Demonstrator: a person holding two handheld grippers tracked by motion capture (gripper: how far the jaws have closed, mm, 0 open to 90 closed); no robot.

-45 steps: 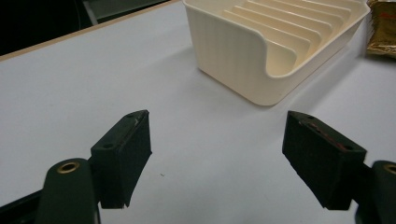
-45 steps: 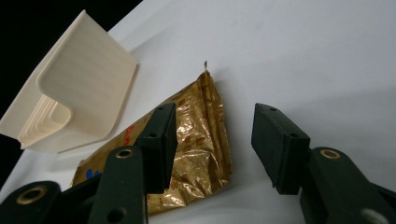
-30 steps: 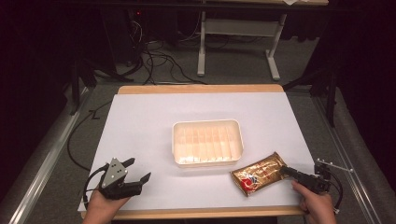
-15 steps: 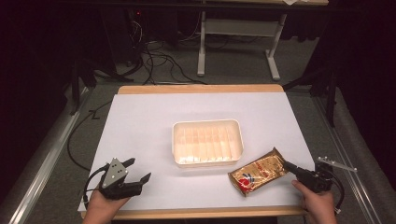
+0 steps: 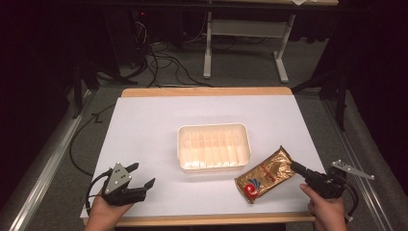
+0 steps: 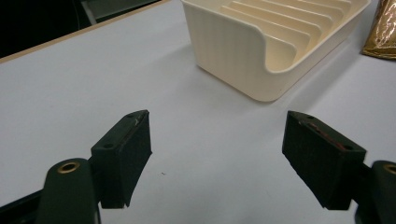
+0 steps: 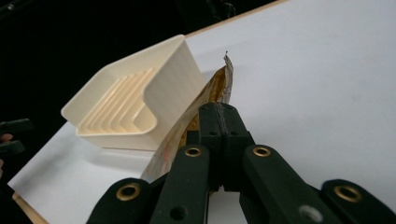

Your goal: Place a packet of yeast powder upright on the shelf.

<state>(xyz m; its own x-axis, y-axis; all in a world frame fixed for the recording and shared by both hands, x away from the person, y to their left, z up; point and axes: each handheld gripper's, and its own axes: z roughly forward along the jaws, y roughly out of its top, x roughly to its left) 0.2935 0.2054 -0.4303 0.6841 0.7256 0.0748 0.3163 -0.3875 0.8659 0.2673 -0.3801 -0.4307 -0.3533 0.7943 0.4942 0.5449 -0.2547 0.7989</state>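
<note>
Fingers of the right gripper (image 5: 294, 167) are clenched on the edge of a gold foil packet (image 5: 263, 175), and in the right gripper view (image 7: 219, 122) the two black pads meet tight with the crinkled foil pinched between them; they have just been closing on it. The packet sits at the near right part of the white surface (image 5: 154, 125), just beside the near right corner of a cream plastic tray (image 5: 213, 147), its far end tilted up toward the tray's side. From the right gripper view the packet (image 7: 212, 91) rises along the tray's rounded corner (image 7: 140, 98), though whether foil and plastic actually touch I cannot tell. The tray stands near the middle of the surface, its ribbed floor showing. Over at the near left corner, the left gripper (image 5: 142, 175) rests in the person's left hand (image 5: 103, 214), well apart from both tray and packet. Its fingers (image 6: 122, 156) are released, standing wide with only bare white surface between them, and the tray (image 6: 261, 51) lies ahead of them in the left gripper view. The person's right hand (image 5: 327, 209) holds its gripper from the near edge.
</note>
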